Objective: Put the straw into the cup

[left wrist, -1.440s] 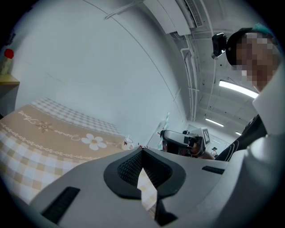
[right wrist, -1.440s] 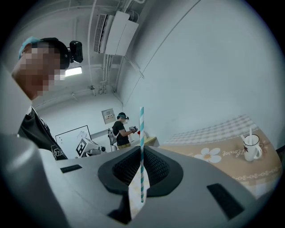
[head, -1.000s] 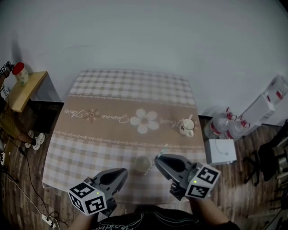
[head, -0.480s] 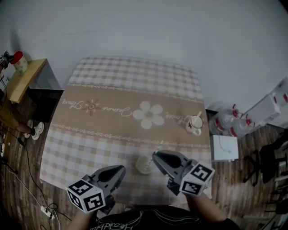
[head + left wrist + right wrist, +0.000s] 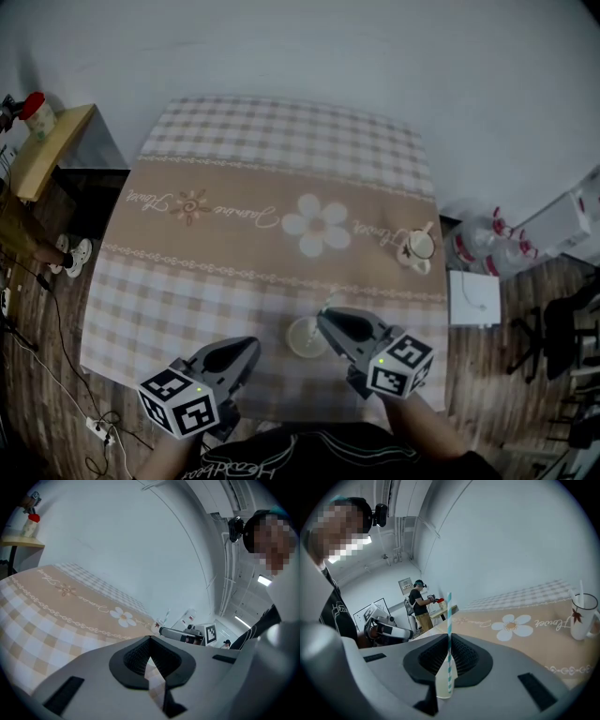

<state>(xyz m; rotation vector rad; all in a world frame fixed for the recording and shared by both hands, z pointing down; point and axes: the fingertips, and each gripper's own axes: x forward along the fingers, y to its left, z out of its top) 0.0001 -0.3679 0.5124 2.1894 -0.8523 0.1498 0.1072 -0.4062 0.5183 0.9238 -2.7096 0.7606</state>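
A pale cup [image 5: 306, 337] stands on the checked tablecloth [image 5: 187, 300] near the table's front edge. My right gripper [image 5: 324, 322] is shut on a blue-and-white striped straw [image 5: 449, 620], which it holds upright. Its tips sit at the cup's right rim. The straw's top [image 5: 329, 302] pokes up above the jaws. The straw's lower end runs down over the cup [image 5: 442, 682], seen through the slit between the jaws; whether it is inside I cannot tell. My left gripper [image 5: 249, 349] hangs left of the cup, apart from it, shut and empty [image 5: 150, 644].
A white mug [image 5: 416, 248] with a straw in it stands at the table's right side. A side table [image 5: 37, 164] with a red-capped bottle [image 5: 37, 113] is at far left. Water bottles [image 5: 480, 251] and a white box [image 5: 473, 298] are on the floor at right.
Both grippers have come down. The right one has brought the straw lower and closer to the cup's rim. The cup has not moved on the cloth.
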